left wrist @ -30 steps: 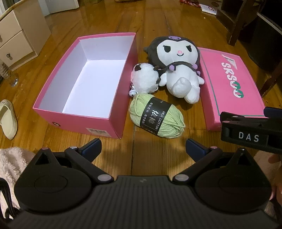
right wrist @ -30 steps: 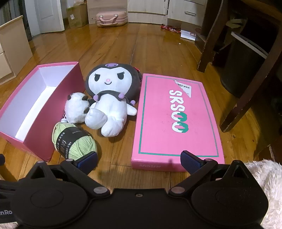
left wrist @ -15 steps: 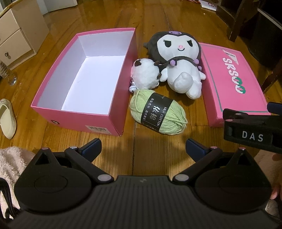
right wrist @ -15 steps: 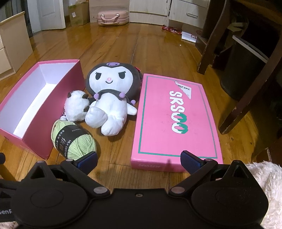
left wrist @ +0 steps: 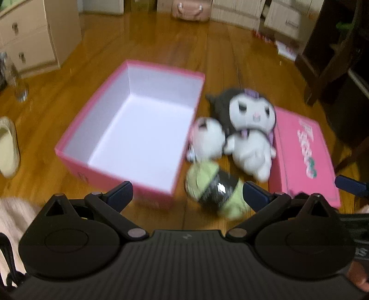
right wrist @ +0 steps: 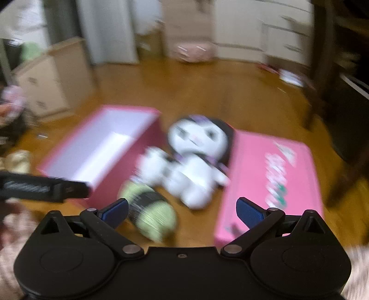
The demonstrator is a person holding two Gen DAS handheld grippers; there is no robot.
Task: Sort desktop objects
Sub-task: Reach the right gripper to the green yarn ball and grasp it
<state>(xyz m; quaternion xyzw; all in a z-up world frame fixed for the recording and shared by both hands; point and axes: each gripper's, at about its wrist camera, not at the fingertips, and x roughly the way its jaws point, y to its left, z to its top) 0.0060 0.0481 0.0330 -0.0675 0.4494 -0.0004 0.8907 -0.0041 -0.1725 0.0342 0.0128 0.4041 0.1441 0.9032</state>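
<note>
Two blurred views look down on a wooden floor [left wrist: 150, 43] in a room with pale drawer units [left wrist: 27, 39] at ten o'clock, a pink case [left wrist: 191, 10] at twelve and dark furniture legs [left wrist: 327, 57] at two o'clock. A pale slipper [left wrist: 8, 147] lies at nine o'clock in the left view. The open pink box [left wrist: 76, 159], white inside and holding nothing, sits left of centre; its pink lid [left wrist: 306, 159] lies flat at three o'clock with lettering too smeared to read. Between them rest the large black-and-white plush [left wrist: 249, 129], a small white plush [left wrist: 207, 138] touching its left side and just beside the box wall, and the green yarn ball [left wrist: 216, 189] with a dark band, nearest the cameras. The left tool [left wrist: 186, 196] hangs with its blue-tipped fingers spread wide, gripping nothing, the yarn showing just inside its right finger. The right tool [right wrist: 182, 213] is likewise spread wide and holds nothing, with the yarn by its left finger and the lid's near corner behind its right one. Fluffy pale fabric [left wrist: 13, 219] shows at the lower edges.
</note>
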